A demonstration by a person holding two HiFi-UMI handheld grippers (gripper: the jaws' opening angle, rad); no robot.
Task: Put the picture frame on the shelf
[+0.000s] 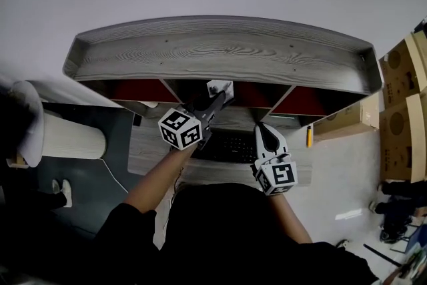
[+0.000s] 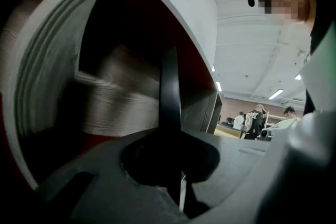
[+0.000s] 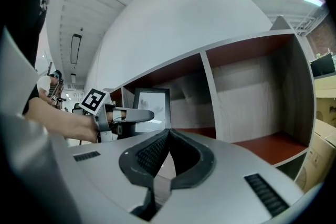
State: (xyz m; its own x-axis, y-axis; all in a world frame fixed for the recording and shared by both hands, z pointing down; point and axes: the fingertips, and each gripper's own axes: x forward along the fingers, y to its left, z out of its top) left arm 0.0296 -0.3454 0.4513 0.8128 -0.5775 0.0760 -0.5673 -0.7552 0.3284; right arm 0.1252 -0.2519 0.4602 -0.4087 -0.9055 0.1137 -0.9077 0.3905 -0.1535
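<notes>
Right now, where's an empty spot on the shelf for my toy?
The shelf's long top is bare from end to end. The compartment right of the divider is empty too. It is crowded left of that divider, where the left gripper holds the picture frame.

Head view: high above, facing steeply down on the shelf (image 1: 220, 53) top. Left gripper view: pressed close, facing into a shelf compartment, picture frame (image 2: 170, 86) edge-on. Right gripper view: set further back, facing the open compartments from the side, taking in the left claw (image 3: 147, 115). All three share the shelf and the picture frame
</notes>
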